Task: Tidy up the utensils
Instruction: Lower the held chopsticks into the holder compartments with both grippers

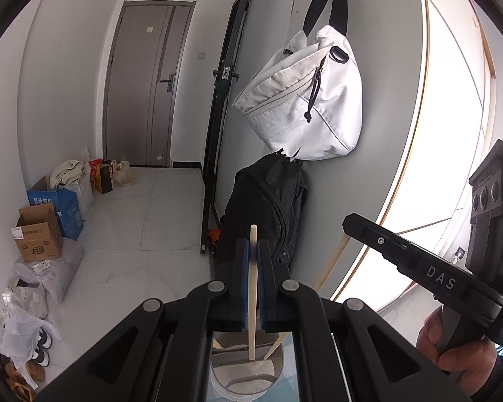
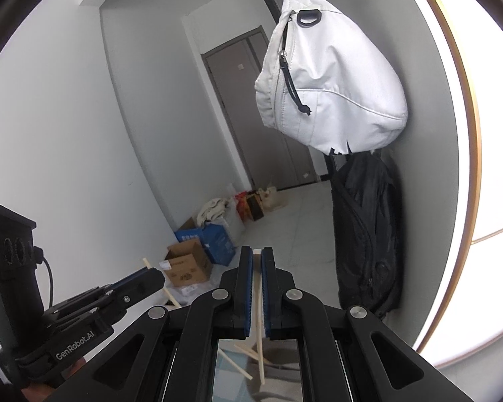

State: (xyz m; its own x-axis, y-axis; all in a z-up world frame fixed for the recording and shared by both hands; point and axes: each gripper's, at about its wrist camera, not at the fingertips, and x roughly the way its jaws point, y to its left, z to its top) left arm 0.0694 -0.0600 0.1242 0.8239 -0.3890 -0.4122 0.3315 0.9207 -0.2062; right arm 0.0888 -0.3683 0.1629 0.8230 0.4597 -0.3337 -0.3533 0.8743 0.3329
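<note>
Left wrist view: we see our left claw [image 1: 254, 251] clamped on a pale wooden chopstick [image 1: 253, 288], which stands almost upright between the blue pads [image 1: 243, 284]. Its top pokes out just above the fingertips, and its lower end reaches down into a round light-coloured cup [image 1: 244, 373] at the bottom of the picture. A second stick [image 1: 275, 346] leans inside that cup, tilted to the right. At the right edge of this view the right claw [image 1: 348, 222] shows from the side, with the hand [image 1: 459, 345] gripping its handle; a pale stick [image 1: 332, 261] slants down below its tip.

From the right wrist we see our right claw [image 2: 257, 254] closed on another chopstick [image 2: 257, 298], gripped between its pads [image 2: 248, 288] and slightly tilted, with its lower end going down toward the cup area, where two more loose sticks [image 2: 241, 361] lie crossed. What they rest on we cannot tell. The left claw [image 2: 151, 276] appears at the lower left here, a stick end [image 2: 147, 262] showing above its tip.

Beyond both claws hangs a white bag [image 1: 305, 100] on the grey wall, with a black backpack [image 1: 268, 207] just below it. A grey door [image 1: 147, 83] stands at the far end of the tiled floor [image 1: 151, 227], and along the left wall sit a cardboard box [image 1: 38, 234], a blue box [image 1: 67, 207] and several plastic bags [image 1: 43, 274].
</note>
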